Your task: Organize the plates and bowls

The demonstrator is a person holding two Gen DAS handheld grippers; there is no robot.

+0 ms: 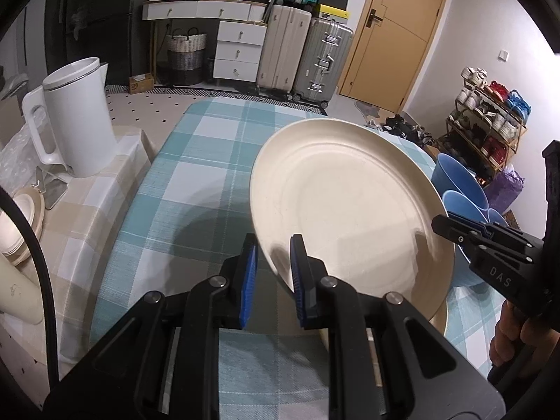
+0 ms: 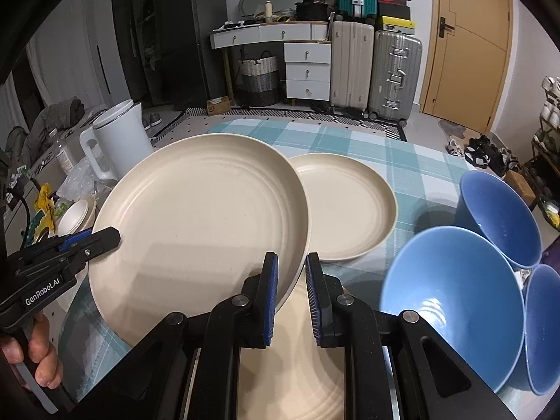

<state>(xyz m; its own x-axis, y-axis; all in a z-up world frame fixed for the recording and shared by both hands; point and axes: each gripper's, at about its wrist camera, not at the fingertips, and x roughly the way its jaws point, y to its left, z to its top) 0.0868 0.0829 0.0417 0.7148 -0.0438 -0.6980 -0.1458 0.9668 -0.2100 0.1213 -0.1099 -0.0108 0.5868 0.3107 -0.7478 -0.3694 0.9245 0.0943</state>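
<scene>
Plate in the air, sorting barely begun

My left gripper (image 1: 273, 273) and right gripper (image 2: 291, 292) jaws both pinch one raised cream plate (image 2: 199, 220); another plate (image 2: 350, 206) and three blue bowls (image 2: 451, 301) sit unstacked on the tabletop (image 2: 402, 154).

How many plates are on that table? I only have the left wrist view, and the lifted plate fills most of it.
Observer: The right wrist view shows a second cream plate lying flat on the checked cloth, behind the lifted plate.
Operator: Anything underneath the lifted one?
Observer: Yes, a cream ringed surface, probably a third plate, lies directly below the right tool.
Operator: And the blue bowls I half see?
Observer: Three blue bowls cluster to the right of the plates. What shows of their insides is empty.
</scene>
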